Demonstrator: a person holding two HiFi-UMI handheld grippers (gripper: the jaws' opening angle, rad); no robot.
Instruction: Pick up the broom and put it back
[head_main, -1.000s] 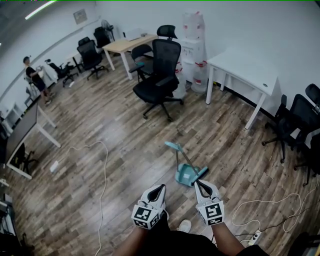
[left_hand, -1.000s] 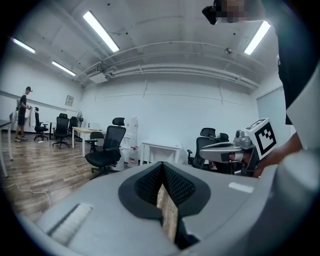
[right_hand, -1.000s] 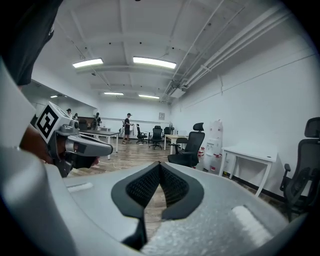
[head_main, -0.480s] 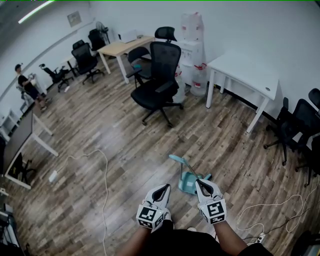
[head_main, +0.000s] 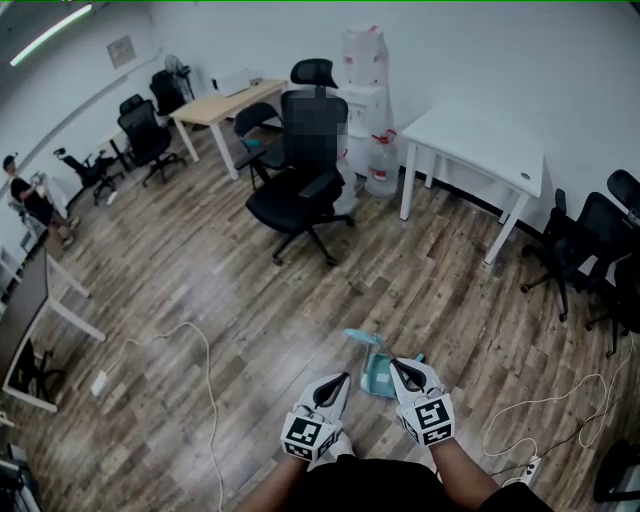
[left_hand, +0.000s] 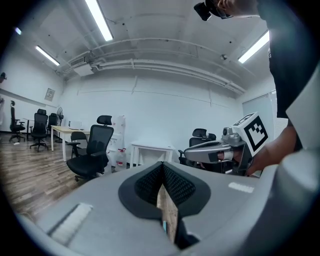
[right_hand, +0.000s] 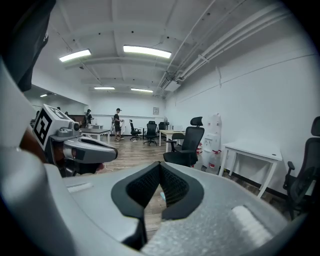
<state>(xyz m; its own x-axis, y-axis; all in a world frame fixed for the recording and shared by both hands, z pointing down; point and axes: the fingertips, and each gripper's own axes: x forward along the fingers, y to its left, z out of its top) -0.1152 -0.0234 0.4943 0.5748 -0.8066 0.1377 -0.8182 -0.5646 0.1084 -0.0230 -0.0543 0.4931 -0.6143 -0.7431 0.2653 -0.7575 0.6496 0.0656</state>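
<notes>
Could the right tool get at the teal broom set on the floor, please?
Probably yes: nothing stands between the right tool and the teal broom set just ahead, though its jaws are shut.

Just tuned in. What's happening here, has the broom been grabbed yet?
Not yet. A person holds a gripper in each hand, and both point at what looks like a teal broom and dustpan set standing on the wood floor just ahead. The left gripper and the right gripper are both shut with nothing between their jaws. Neither touches the set, so the pickup has not begun.
</notes>
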